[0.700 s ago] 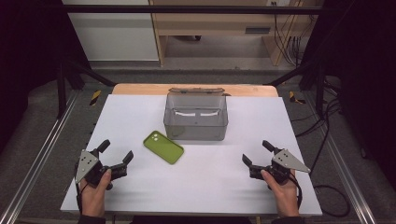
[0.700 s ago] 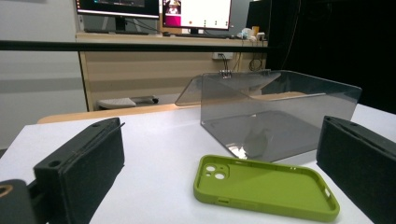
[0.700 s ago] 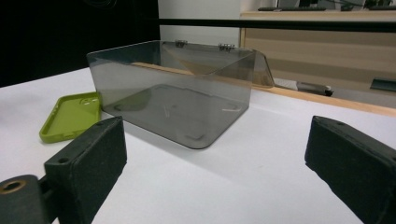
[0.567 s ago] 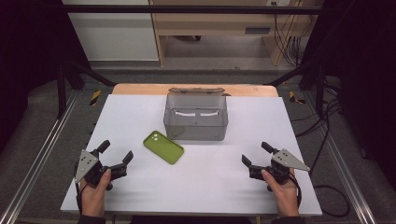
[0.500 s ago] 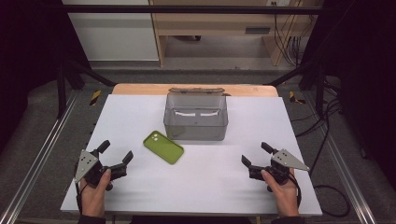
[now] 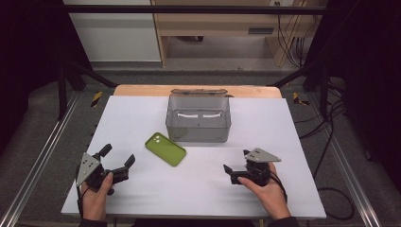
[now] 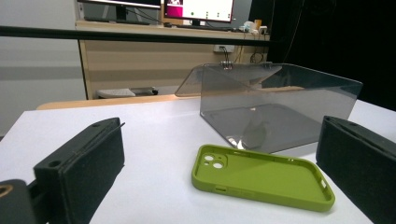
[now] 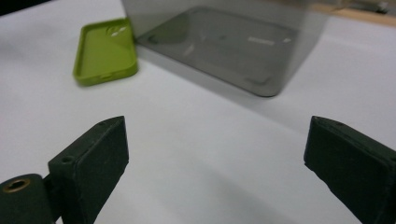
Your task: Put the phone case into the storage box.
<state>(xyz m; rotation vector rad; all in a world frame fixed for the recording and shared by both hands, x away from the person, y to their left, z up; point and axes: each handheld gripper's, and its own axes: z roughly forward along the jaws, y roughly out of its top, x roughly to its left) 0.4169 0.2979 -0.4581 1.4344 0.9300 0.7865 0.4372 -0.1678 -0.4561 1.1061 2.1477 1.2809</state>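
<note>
A white tabletop [image 6: 142,113] carried a green phone case [image 6: 165,149] and a clear grey plastic box [image 6: 198,119] with its lid tipped back at the far edge. The case lay inner side up, just in front of the box's near left corner and close to it. The left gripper [image 6: 116,163], held in the person's left hand [image 6: 94,196] near the tabletop's near left corner, had its fingers [image 7: 81,172] spread wide with nothing between them; in the left gripper view they framed the case [image 7: 261,177] and the box [image 7: 280,109] beyond. The right gripper [image 6: 235,166], in the right hand [image 6: 265,189] near the front edge right of centre, also had its fingers [image 8: 91,161] wide apart and empty, pointed toward the box [image 8: 219,42] with the case [image 8: 105,51] off to its left. Both grippers sat well apart from each other and from the case.
</note>
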